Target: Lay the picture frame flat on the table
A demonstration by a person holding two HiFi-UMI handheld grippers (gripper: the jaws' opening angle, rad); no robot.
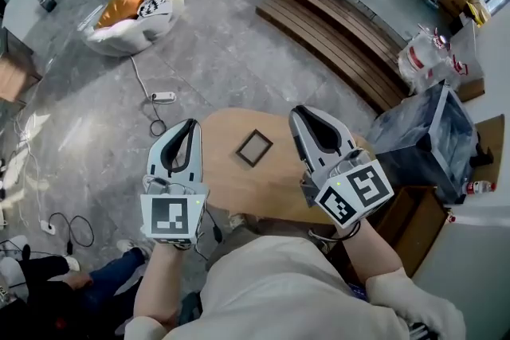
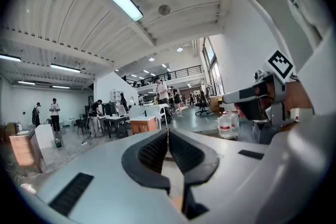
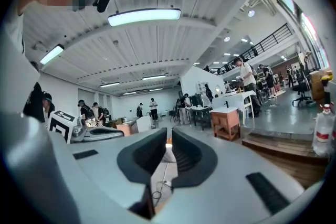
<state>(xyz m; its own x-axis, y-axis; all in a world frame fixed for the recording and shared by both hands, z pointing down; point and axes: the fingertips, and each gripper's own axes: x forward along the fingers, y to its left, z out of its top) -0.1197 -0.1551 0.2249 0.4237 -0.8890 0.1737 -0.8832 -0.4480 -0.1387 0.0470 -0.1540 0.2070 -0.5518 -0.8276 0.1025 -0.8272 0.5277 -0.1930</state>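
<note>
Wood is the round table [image 1: 239,195] below me in the head view, and the frame [image 1: 254,147] lies flat on it, dark-edged, a little ahead of my tongs and between the two. My left tongs [image 1: 190,125] and right tongs [image 1: 299,112] are both held up off the table, clear of the frame and touching nothing. Each black jaw pair looks drawn together from up here. Beyond the right tongs stands a dark bin [image 1: 426,139], well off to that side. Past the table's far edge run wooden steps [image 1: 335,32]

Left gripper view: my jaws meet at the tips, with nothing between them. They point out across a big hall, with people and desks far off. The right tongs show at the right edge, level with mine. The frame is out of sight here

Right gripper view: my jaws are all but together, only a sliver of gap showing at the tips, and nothing is caught in it. Floor and a cable show through the hollow below them. The left tongs sit off to the left. No frame in this view either
</note>
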